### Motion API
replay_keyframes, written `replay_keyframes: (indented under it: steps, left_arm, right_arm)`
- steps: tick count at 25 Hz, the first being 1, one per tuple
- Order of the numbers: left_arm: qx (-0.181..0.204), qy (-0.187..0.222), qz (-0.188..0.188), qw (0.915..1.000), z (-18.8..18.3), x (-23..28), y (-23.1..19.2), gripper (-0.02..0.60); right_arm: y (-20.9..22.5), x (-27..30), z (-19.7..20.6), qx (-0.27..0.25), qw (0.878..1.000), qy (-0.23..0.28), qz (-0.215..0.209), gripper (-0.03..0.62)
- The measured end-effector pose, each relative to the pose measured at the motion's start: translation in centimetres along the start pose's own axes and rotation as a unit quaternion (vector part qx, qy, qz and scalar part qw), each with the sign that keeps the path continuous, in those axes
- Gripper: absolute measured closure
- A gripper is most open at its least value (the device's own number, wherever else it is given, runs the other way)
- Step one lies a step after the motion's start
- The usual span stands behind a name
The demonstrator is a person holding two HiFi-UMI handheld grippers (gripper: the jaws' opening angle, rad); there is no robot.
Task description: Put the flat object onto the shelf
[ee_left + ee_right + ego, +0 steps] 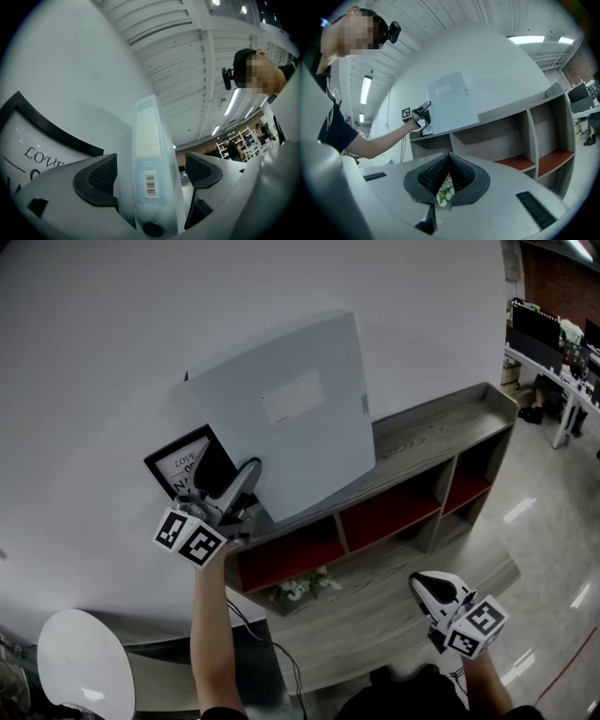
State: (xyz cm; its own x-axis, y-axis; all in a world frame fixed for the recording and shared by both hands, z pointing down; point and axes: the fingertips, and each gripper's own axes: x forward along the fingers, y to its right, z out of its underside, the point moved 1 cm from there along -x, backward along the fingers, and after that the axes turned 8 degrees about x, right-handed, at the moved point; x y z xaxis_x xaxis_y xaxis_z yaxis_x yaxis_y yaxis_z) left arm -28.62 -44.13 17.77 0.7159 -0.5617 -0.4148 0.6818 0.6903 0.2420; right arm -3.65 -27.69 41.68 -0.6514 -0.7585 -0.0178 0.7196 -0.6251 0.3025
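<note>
Tool L (151, 176) spread wide round flat folder (291, 418), not clamping; tool R (449, 171) closed, empty.

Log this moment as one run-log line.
left gripper: open, fingers astride file box | right gripper: shut, empty | file box: upright on shelf top, against wall

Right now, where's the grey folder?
In the head view, the grey folder stands on the shelf top against the wall, right of the framed picture, inside the open left gripper.

Grey wooden shelf (441, 432): a pale file box (291, 418) stands on top, leaning on the wall. A framed print (178, 465) is beside it, with flowers (300, 587) in a lower compartment.
</note>
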Motion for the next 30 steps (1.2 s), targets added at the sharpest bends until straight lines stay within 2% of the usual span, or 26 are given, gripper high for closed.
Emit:
replay_keyframes:
  steps: [22,30]
  left_arm:
    - [0.018,-0.028,0.011,0.9994,-0.8,-4.7,6.6,0.138]
    - [0.017,-0.033,0.017,0.9992,-0.5,-6.0,9.1,0.180]
  right_arm:
    - [-1.9,0.1,0.1,-0.006,1.000,-0.003,-0.029,0.582]
    - [-2.5,-0.3,0.4,-0.005,0.999,-0.004,-0.036,0.581]
